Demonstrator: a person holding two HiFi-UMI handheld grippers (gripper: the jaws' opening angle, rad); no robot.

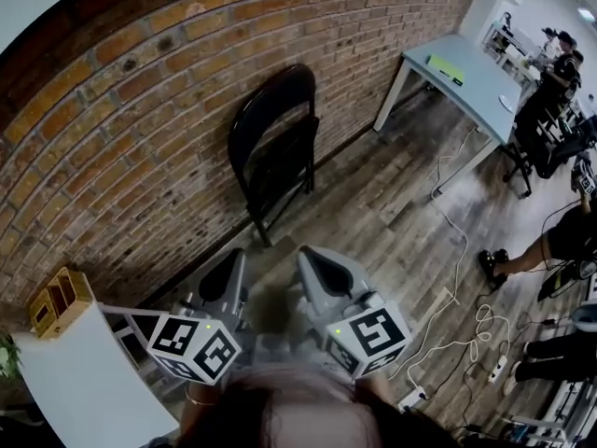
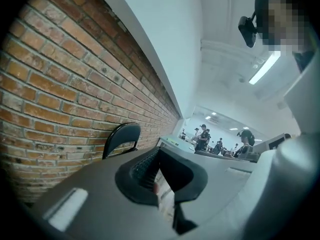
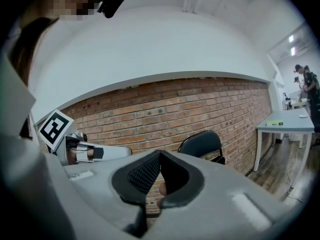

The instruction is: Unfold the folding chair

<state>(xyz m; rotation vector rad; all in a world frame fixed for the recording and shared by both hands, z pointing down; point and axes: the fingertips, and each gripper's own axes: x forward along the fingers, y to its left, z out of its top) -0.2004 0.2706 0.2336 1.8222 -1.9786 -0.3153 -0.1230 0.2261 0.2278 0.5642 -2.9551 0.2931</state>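
A black folding chair (image 1: pixel 275 147) leans folded against the brick wall, its rounded back at the top; it also shows as the chair (image 2: pixel 121 138) in the left gripper view and the chair (image 3: pixel 202 145) in the right gripper view. My left gripper (image 1: pixel 230 276) and right gripper (image 1: pixel 322 271) are held side by side, short of the chair and apart from it, pointing toward it. Both are shut with nothing between the jaws.
A brick wall (image 1: pixel 140 110) runs behind the chair. A light table (image 1: pixel 462 77) stands at the far right, a white table (image 1: pixel 75 381) with a wooden box (image 1: pixel 58 301) at the near left. Cables (image 1: pixel 457 250) trail over the wood floor; people stand at the right.
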